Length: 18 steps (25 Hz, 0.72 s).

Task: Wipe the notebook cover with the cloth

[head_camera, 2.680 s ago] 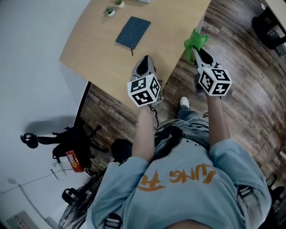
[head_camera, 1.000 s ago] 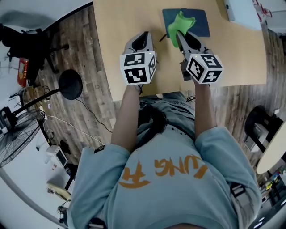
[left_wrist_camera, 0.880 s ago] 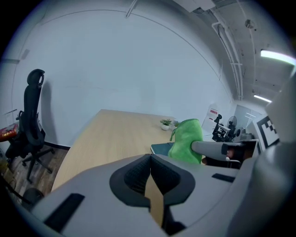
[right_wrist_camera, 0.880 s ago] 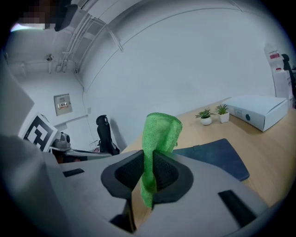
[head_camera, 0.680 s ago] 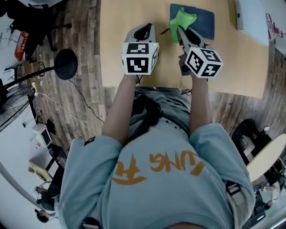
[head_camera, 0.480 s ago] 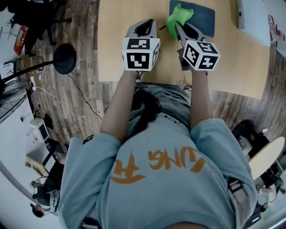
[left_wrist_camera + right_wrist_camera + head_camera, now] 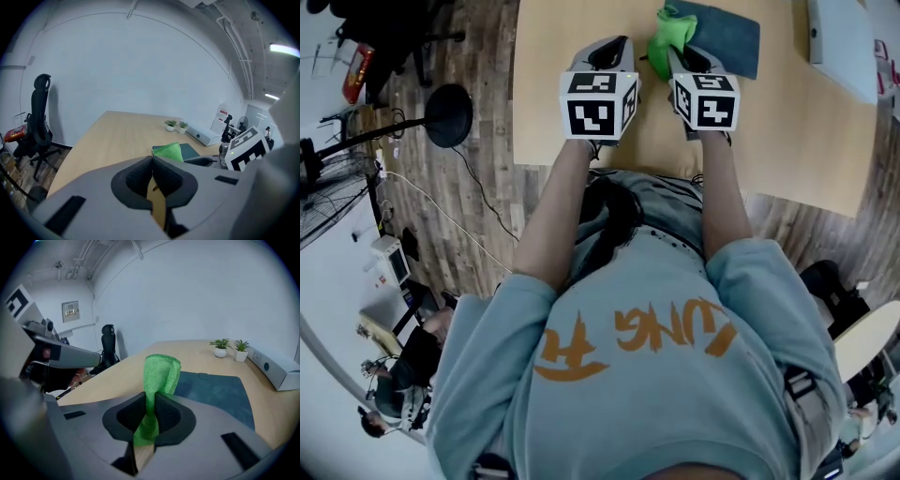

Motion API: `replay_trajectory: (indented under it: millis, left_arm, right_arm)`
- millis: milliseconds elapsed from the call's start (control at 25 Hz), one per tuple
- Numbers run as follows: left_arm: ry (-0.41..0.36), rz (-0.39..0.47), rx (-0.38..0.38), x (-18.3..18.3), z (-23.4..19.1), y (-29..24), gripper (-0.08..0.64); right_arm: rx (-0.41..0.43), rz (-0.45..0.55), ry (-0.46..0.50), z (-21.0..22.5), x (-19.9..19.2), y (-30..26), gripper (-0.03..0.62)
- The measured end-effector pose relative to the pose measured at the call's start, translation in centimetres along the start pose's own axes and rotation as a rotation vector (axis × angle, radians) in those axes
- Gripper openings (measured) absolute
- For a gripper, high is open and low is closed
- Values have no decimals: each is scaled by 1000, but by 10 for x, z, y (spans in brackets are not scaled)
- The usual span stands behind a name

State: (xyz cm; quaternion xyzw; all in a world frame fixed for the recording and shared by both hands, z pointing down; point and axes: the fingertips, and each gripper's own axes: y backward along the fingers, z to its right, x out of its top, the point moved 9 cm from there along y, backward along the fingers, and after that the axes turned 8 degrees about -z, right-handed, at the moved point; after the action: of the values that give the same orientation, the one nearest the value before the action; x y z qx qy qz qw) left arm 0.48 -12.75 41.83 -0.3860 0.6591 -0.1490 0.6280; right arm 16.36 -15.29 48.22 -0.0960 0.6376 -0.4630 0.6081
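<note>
A dark blue-green notebook point(image 7: 727, 37) point(image 7: 218, 391) point(image 7: 190, 150) lies flat on the wooden table point(image 7: 572, 37). My right gripper point(image 7: 675, 54) point(image 7: 150, 399) is shut on a green cloth point(image 7: 666, 36) point(image 7: 159, 376) point(image 7: 168, 151), which stands up from the jaws just short of the notebook's near left edge. My left gripper point(image 7: 614, 54) point(image 7: 152, 161) is shut with nothing in it, held above the table to the left of the right one.
Two small potted plants point(image 7: 229, 348) point(image 7: 175, 125) and a long white box point(image 7: 274, 366) point(image 7: 202, 136) point(image 7: 842, 47) stand beyond the notebook. An office chair point(image 7: 40, 124) point(image 7: 108, 350) and a floor fan base point(image 7: 448, 114) are off the table's left side.
The person has walked up to the table and turned to face it. Both grippers have moved forward over the table, and the cloth now sits at the notebook's near edge.
</note>
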Motion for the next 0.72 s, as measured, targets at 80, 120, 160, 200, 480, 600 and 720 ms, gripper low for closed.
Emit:
replay_trajectory:
  millis: [80,120,160,200,480,600,720]
  left_arm:
    - [4,-12,-2,-2,0,-5,20]
    - [2,-21,1,-3,0,-8,20]
    - [-2,-31,4,-4,0,-10,20]
    - [-6,-42,7,-4,1,-12,20]
    - [-7,-120,5,-18,4,-24,20]
    - [-17,-140,2,-22,10,-29,20]
    - [-24,-153,1,-25,15,-30,20]
  right_arm:
    - [-20,-26,17,1,-2,-5,46]
    - [-27,-41,26,1,-3,-8,46]
    - [-33,-56,34,2,-3,-10,46]
    - [-38,-70,45,2,-3,-12,46]
    - [-62,-113,108,5,-2,-16,48]
    - [-57,-104,101,10,-3,-14,48]
    - [-44,-108,89,12,-5,-11,49]
